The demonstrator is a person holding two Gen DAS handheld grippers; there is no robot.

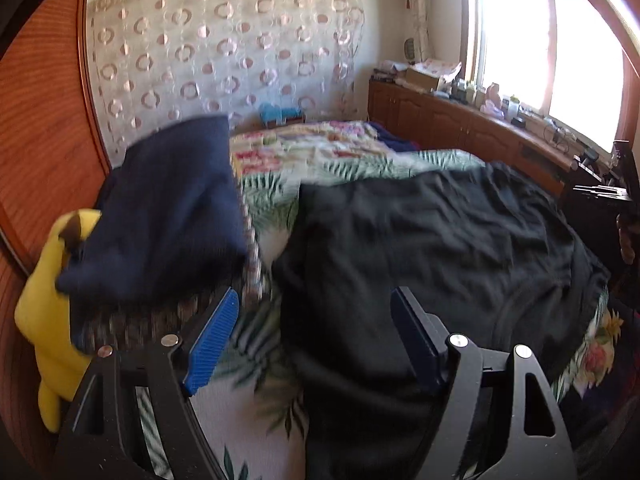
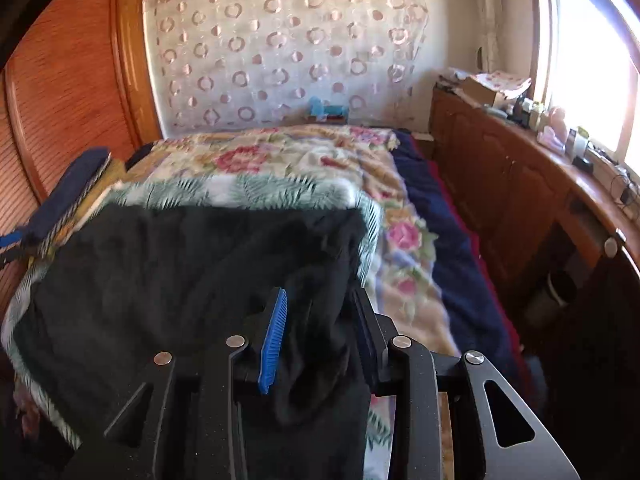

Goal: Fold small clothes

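A sunlit bedroom, and the bed (image 1: 280,148) fills the middle of both views under a floral bedspread, with a palm-leaf blanket (image 2: 280,192) laid across its near half. A sheer curtain with ring patterns (image 1: 224,52) hangs on the far wall, slatted wooden doors (image 2: 72,80) close off the left, and a low wooden cabinet (image 2: 500,176) cluttered with boxes and bottles runs under the bright window (image 1: 520,48) on the right.

The black garment (image 1: 440,240) is spread wide and flat on the palm-leaf blanket, covering most of the near end of the bed. To its left sits a folded navy garment (image 1: 172,208) on top of a patterned piece, touching a yellow plush toy (image 1: 44,300) at the bed's left edge.

Left gripper (image 1: 316,300) hangs over the near left edge of the black garment, fingers spread wide, blue ribbed pad showing, nothing pinched. The cloth lies under and between them; whether they touch it is unclear.

Right gripper (image 2: 320,304) is at the near right corner of the black garment. Its fingers stand partly apart with a bunched fold of the black cloth between them; the blue pad sits clear of the fabric, so no firm pinch.
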